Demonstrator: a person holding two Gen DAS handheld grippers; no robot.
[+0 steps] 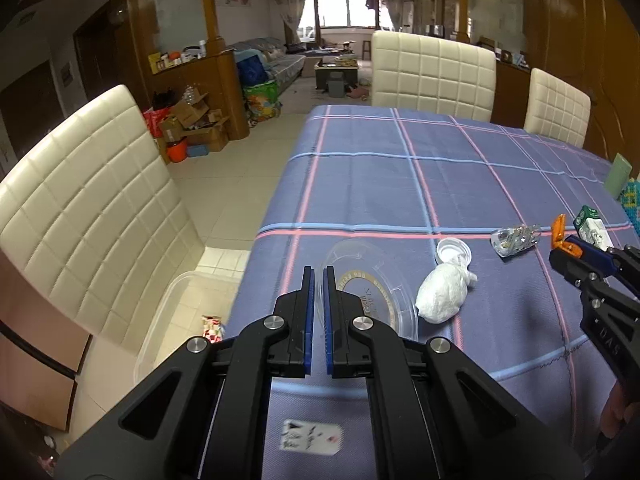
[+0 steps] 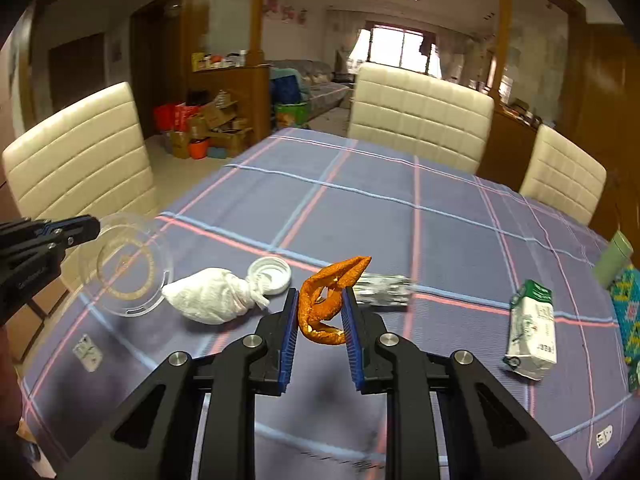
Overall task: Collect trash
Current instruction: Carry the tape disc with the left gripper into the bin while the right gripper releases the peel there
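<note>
Right tongs (image 2: 320, 312) pinch a curled orange peel (image 2: 326, 300) above our counter (image 2: 400, 220); left tongs (image 1: 319, 276), nearly closed, grip a clear plastic lid (image 1: 372, 292) by its rim.

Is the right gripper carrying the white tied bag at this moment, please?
No, the right gripper is shut on an orange peel, while the white tied bag lies on the tablecloth.

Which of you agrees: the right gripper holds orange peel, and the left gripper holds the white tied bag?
Not quite. The left gripper holds the clear plastic lid, not the white tied bag, which lies on the tablecloth, as the right wrist view shows. The right gripper does hold orange peel.
</note>
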